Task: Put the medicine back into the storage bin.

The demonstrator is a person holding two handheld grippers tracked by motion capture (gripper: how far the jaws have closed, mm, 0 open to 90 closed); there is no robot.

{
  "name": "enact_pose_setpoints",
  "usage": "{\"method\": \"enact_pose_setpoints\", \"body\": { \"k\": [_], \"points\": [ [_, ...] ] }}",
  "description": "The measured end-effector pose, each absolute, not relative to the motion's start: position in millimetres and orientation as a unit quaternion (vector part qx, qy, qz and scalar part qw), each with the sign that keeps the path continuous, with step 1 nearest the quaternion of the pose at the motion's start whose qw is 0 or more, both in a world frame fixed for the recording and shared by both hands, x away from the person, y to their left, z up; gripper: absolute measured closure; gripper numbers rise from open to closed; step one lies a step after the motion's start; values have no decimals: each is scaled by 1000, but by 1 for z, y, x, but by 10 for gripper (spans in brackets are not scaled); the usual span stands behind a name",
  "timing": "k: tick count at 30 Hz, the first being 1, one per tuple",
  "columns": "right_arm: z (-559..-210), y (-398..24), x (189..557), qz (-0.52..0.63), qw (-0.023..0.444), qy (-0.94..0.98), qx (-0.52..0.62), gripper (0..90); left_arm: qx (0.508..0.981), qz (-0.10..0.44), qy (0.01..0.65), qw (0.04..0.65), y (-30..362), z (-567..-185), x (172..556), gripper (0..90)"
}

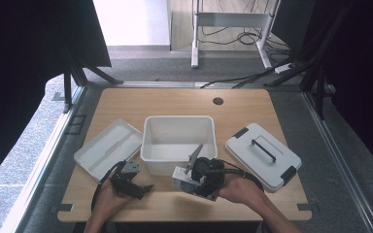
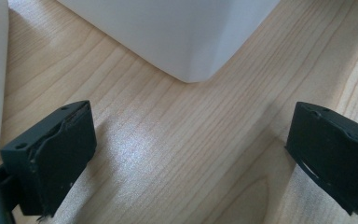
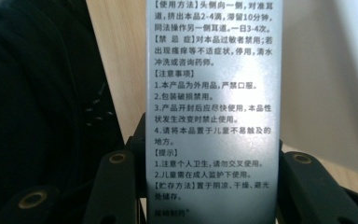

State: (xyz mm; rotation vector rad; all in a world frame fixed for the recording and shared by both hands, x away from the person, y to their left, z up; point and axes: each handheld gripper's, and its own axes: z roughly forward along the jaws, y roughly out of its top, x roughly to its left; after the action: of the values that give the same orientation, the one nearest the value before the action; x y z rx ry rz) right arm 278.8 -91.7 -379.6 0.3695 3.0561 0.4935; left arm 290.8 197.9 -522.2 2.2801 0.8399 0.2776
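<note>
i am gripping a small printed carton [image 3: 212, 112] in my right tongs [image 1: 190, 182], its 2 jaws partly closed with the pads pressing on the carton's 2 sides, and i am holding it just clear of the wooden surface [image 1: 243, 109], right in front of the near wall of the open white bin [image 1: 178, 127]. i am judging this as the carrying step, with the drop into the bin coming next: that calls for raising the carton over the near rim, moving it forward above the hollow, then spreading the jaws. my left tongs [image 1: 135, 187] are idling wide open with nothing between them, low over the surface by the bin's near corner [image 2: 191, 70], beside the shallow white tray [image 1: 108, 145]. the handled lid [image 1: 263, 155] is lying off to the right.
</note>
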Motion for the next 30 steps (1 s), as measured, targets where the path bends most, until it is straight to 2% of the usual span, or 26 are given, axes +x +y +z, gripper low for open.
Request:
{"method": "enact_pose_setpoints", "body": {
  "k": [11, 20, 25, 30],
  "points": [
    [-333, -88, 289, 178, 14, 976, 126, 568, 874, 107, 327, 344, 198, -522, 291, 22],
    [-299, -83, 314, 188, 53, 969, 151, 569, 873, 107, 327, 345, 198, -522, 291, 26],
    [-294, -79, 333, 186, 84, 964, 173, 569, 873, 107, 327, 345, 198, -522, 290, 28],
    [-302, -74, 353, 178, 99, 960, 193, 569, 873, 107, 327, 346, 199, -522, 290, 32]
  ]
}}
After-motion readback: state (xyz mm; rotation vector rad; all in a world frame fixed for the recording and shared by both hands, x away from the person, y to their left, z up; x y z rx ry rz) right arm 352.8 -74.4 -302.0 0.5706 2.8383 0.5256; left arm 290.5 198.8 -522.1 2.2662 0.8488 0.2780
